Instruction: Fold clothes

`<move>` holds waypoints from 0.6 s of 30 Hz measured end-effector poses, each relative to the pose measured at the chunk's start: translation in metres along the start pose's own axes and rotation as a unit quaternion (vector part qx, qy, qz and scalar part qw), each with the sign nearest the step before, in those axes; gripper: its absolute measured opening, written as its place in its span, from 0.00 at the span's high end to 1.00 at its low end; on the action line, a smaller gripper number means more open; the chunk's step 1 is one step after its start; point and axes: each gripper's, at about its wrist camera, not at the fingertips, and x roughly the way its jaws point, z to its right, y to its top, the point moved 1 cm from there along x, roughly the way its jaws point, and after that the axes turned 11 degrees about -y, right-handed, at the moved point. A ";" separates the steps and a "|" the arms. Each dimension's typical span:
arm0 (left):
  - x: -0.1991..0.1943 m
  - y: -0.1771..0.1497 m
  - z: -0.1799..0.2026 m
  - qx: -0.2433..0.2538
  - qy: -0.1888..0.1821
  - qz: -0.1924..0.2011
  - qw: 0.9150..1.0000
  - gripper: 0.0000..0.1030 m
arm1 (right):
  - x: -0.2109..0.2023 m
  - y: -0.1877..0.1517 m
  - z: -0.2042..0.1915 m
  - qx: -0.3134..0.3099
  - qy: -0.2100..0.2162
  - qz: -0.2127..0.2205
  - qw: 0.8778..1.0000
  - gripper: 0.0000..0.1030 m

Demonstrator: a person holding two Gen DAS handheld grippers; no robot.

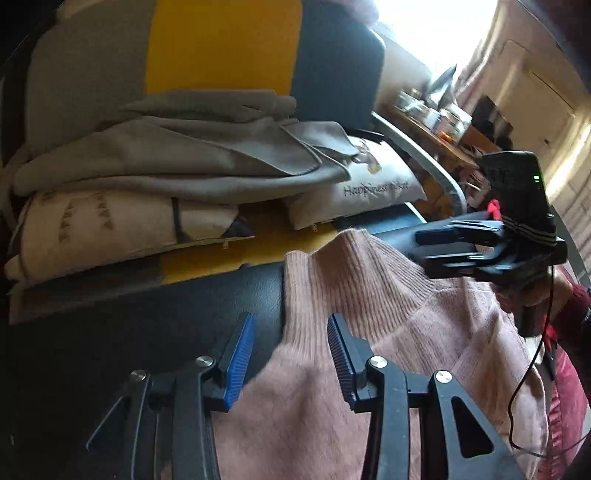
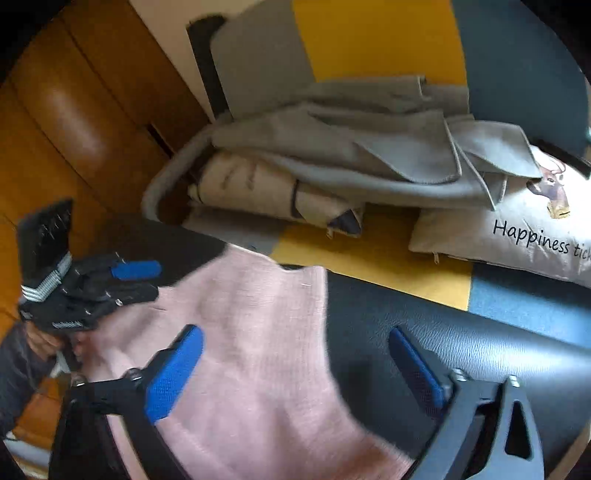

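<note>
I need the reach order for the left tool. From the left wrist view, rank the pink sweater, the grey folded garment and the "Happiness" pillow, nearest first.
Measured from the left tool:
1. Pink sweater: directly under and between its open fingers.
2. "Happiness" pillow: beyond the sweater, ahead to the right.
3. Grey folded garment: on top of the stack, ahead to the left. It sits close to the pillow, so 2 and 3 are nearly tied.

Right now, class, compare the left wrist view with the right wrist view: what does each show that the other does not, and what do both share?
Only the left wrist view shows a bright window, a cluttered wooden shelf of jars and the right gripper from the side.

Only the right wrist view shows brown wooden cabinet doors and the left gripper from the side.

Both show the pink knitted sweater on the black surface, the folded grey garment and the "Happiness" cushion. Neither gripper grips anything.
</note>
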 end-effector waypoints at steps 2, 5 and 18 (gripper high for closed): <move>0.011 0.006 -0.002 0.011 -0.010 -0.011 1.000 0.58 | 0.013 0.003 0.002 -0.010 0.006 -0.020 1.000 0.49; 0.027 0.013 -0.001 0.025 -0.036 -0.032 0.999 0.51 | 0.017 0.005 0.005 -0.016 0.022 -0.019 0.999 0.48; 0.019 0.013 0.005 0.006 -0.036 0.007 0.999 0.95 | 0.020 0.010 -0.022 -0.070 0.006 -0.021 0.997 0.93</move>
